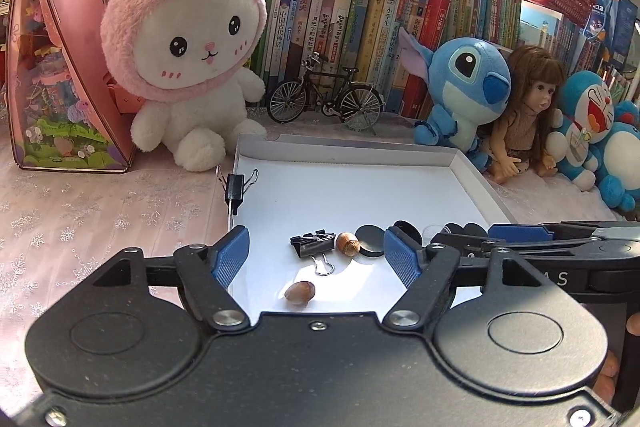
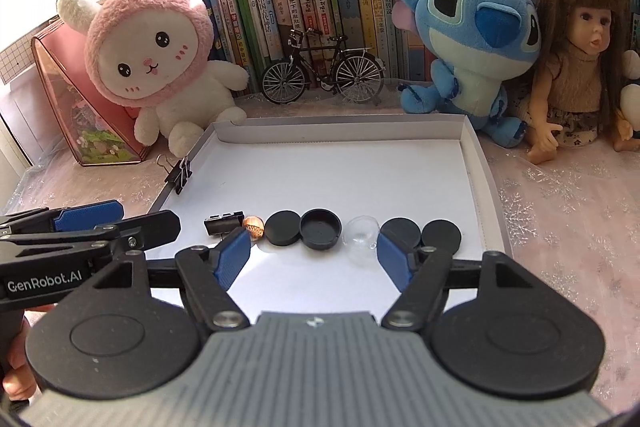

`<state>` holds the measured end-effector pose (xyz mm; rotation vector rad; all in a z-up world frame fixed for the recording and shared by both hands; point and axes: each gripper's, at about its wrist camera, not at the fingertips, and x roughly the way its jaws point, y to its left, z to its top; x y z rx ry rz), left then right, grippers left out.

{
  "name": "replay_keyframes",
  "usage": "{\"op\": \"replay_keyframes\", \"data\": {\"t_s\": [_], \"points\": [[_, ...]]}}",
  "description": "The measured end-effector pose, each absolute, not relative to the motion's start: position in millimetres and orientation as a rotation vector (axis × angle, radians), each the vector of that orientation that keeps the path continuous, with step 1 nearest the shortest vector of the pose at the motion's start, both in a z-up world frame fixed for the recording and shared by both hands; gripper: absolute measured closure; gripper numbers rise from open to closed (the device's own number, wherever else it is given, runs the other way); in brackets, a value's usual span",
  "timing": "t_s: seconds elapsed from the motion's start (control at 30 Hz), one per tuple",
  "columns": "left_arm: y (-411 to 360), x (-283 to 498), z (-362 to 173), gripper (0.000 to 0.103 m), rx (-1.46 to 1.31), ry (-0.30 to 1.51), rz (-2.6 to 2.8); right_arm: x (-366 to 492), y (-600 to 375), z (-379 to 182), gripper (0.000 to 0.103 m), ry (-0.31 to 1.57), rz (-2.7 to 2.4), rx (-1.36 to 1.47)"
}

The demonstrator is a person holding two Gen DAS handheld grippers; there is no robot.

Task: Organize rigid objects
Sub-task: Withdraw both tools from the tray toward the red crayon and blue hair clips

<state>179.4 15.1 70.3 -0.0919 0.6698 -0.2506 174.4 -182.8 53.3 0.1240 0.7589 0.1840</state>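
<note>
Nuts, clips and small caps lie in a shallow white tray (image 2: 472, 163) on the desk (image 2: 560, 227), most of them in a row across its near half. Both tools are empty: the left hand-held gripper (image 1: 316, 259) stands with its blue pads wide apart above the near left part of the tray, and the right hand-held gripper (image 2: 312, 255) is just as wide open over the near middle, neither pad touching anything. Nearest of all, one nut (image 1: 300, 293) sits alone by the tray's near edge; being round, it would likely roll away if a pad nudged it off-centre. Beyond it the row runs from a loose binder clip (image 2: 224, 223) through a second nut (image 2: 253, 225), a flat black disc (image 2: 283, 228), an upturned black cap (image 2: 321, 229), a clear dome (image 2: 362, 233) and two more black discs (image 2: 400, 231), several touching. Closing on one could drag its neighbour, and the clear dome looks easy to misjudge against the white floor. Another binder clip (image 2: 180, 174) is clamped on the tray's left wall, farther back. Count: two nuts, two clips, three flat discs, one cap, one dome.
</note>
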Motion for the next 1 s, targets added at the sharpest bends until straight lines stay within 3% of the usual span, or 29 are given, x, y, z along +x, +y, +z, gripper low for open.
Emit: {"op": "replay_keyframes", "data": {"t_s": [0.27, 1.0], "points": [[9.0, 149.4, 73.9, 0.022, -0.077, 0.638, -0.285, 150.0, -191.3, 56.1, 0.016, 0.715, 0.208, 0.109], [-5.2, 79.2, 55.0, 0.018, -0.002, 0.615, -0.347, 77.2, -205.1, 44.0, 0.005, 0.587, 0.243, -0.052]]}}
